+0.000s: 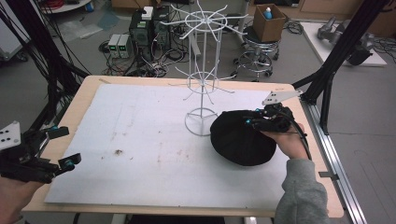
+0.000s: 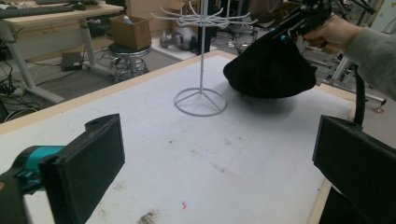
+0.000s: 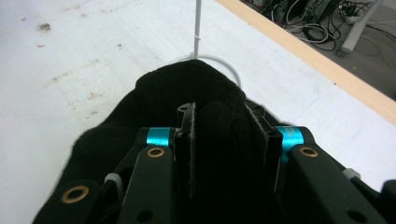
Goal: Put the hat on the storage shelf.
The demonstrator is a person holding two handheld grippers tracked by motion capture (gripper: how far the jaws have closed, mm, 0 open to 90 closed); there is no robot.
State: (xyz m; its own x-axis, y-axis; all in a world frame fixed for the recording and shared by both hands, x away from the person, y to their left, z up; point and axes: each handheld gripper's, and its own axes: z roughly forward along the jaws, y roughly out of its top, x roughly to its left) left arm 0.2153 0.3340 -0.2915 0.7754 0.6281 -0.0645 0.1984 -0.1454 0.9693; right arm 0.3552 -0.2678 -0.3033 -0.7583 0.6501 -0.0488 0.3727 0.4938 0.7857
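**Black hat held up beside the wire stand**

A soft black hat hangs in the air, just to the right of the white wire stand. In the left gripper view the hat sags like a bag and is lifted off the white mat, with a dark shadow under it. The right gripper pinches a fold of the hat between its jaws. In the right gripper view the black cloth is squeezed between the two pads, and the round foot of the stand peeks out just behind the hat.

A hand in a grey sleeve holds that gripper, to the right of the stand.

The left gripper is well away from the stand, at the near left edge of the table. Its jaws are spread wide with nothing between them.

The stand rests on a white mat that covers most of the wooden table.
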